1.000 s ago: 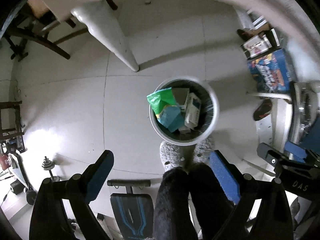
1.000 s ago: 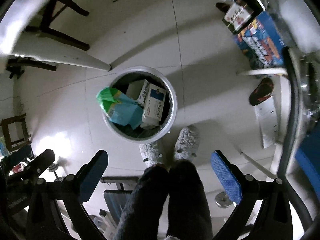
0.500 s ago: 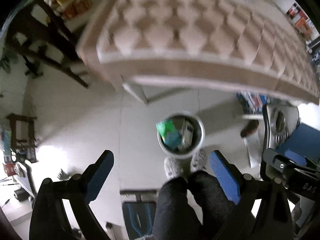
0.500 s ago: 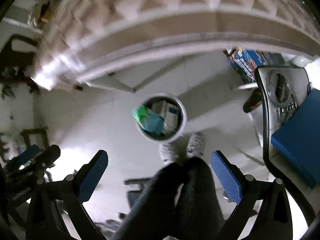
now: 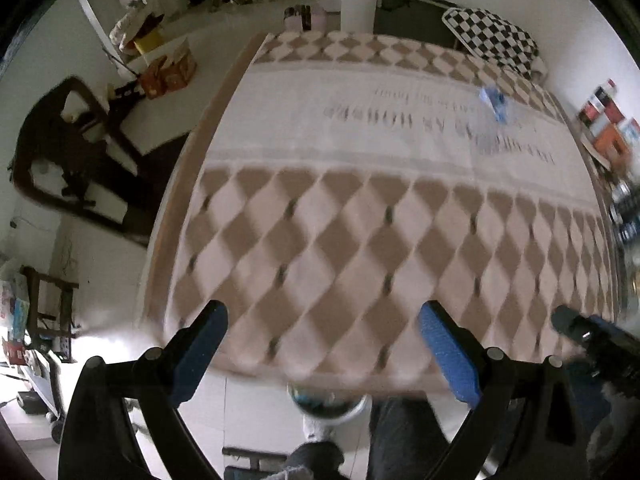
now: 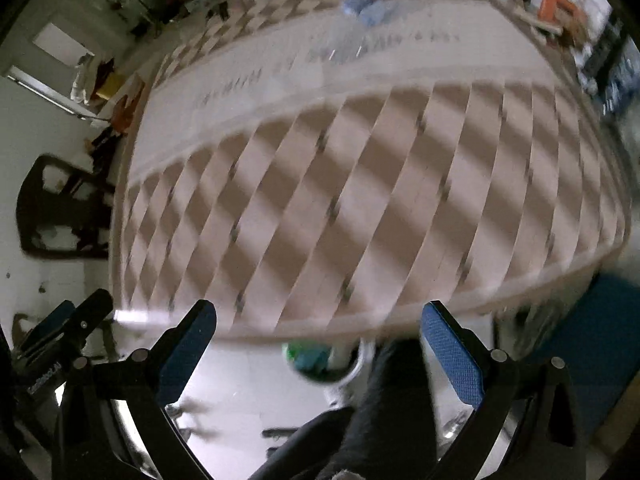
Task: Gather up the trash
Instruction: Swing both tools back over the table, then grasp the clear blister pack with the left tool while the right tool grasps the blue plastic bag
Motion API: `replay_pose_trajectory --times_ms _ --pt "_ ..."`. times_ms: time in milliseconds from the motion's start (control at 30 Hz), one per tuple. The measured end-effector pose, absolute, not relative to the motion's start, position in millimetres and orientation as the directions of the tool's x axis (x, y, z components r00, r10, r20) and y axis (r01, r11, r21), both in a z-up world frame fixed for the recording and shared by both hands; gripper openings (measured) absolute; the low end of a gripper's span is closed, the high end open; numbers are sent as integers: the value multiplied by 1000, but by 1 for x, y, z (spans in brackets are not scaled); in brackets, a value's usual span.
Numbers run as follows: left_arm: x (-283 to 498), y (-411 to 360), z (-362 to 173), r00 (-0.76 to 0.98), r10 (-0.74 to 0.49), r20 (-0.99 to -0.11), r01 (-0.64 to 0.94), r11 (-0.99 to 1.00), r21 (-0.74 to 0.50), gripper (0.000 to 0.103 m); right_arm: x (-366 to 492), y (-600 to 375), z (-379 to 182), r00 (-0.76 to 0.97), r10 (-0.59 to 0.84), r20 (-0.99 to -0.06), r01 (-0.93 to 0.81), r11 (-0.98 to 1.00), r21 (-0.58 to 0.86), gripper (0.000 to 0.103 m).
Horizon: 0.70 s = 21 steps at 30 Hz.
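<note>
Presently both grippers face the bed (image 5: 360, 240), jaws spread wide and empty: left gripper (image 5: 324, 344), right gripper (image 6: 320, 344). The trash bin (image 6: 328, 364), already holding packets, stands on the floor just beyond the near mattress edge. A bluish, blurred item (image 5: 494, 100), possibly a crumpled wrapper, lies far across the bedcover. The step appears to be searching; next, one gripper must reach over and close on that item.

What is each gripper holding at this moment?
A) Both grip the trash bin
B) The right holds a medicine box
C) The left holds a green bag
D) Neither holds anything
D: the left gripper and the right gripper both show wide-spread blue pads with only the diamond-patterned mattress beyond them.
</note>
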<state>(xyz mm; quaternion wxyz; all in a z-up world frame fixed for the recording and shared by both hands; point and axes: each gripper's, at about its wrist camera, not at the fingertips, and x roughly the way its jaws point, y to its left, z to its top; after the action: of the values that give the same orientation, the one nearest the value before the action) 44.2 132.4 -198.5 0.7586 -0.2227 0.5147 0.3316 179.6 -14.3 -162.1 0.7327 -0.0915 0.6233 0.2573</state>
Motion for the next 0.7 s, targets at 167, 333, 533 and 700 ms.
replay_pose_trajectory --times_ms 167,333,533,700 --pt "150 176 -227 157 276 -948 -766 641 59 98 320 18 -159 143 226 -964 -492 861 129 103" --pt "236 213 -270 55 235 -971 -772 626 108 98 445 66 -180 146 170 -974 -521 850 70 103" --pt "297 242 -307 0 181 -984 -769 629 116 98 535 128 -227 139 111 -984 -588 809 8 103" --pt "319 252 -318 -25 172 -985 -757 640 131 98 577 168 -263 118 97 -988 -621 784 3 103"
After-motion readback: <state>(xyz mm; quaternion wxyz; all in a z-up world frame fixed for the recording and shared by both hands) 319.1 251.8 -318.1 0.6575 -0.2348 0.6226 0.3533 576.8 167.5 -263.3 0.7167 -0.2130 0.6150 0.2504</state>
